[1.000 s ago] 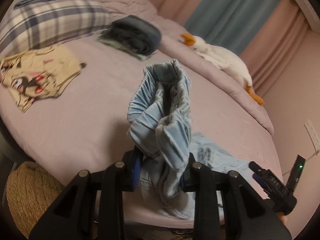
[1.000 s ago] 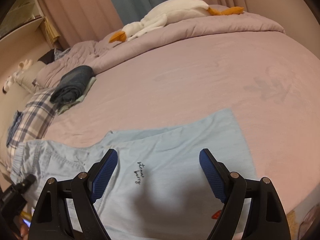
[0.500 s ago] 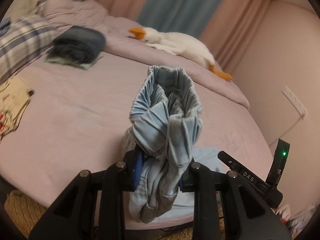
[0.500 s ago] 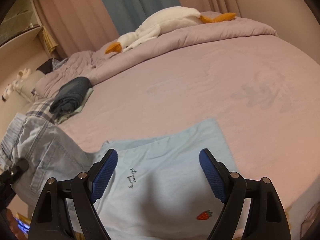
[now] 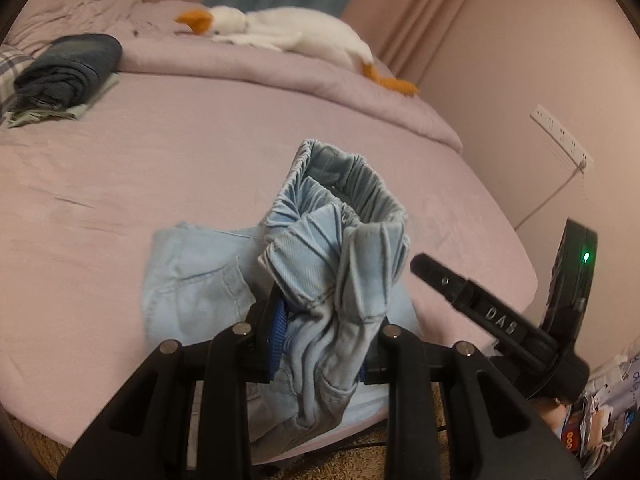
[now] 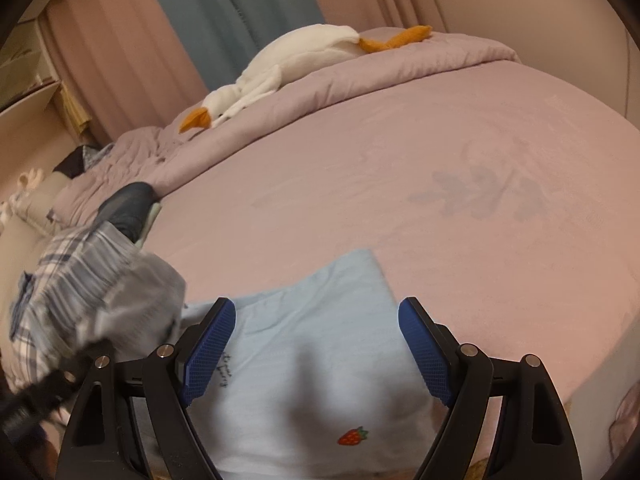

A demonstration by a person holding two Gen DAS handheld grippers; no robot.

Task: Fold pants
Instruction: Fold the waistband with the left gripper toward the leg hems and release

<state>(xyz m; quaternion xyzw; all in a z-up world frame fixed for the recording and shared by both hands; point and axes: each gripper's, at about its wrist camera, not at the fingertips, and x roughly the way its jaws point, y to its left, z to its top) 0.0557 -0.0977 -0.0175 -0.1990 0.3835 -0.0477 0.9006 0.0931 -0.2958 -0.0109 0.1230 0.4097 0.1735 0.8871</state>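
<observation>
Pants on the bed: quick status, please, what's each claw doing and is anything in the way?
Left gripper clamped on bunched pants waistband, lifted off bed. Right gripper open, empty, above flat pant leg. Nothing blocking.

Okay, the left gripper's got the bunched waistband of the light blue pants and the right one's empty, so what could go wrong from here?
1. The left gripper pinches only a thick wad of waistband on the pants; layers could slip out unevenly and spoil the fold.
2. The pants hang partly over the bed's near edge, so a slip may drop them to the floor.
3. The right gripper hovers open over the light blue shirt; closing there could grab the wrong garment.
</observation>
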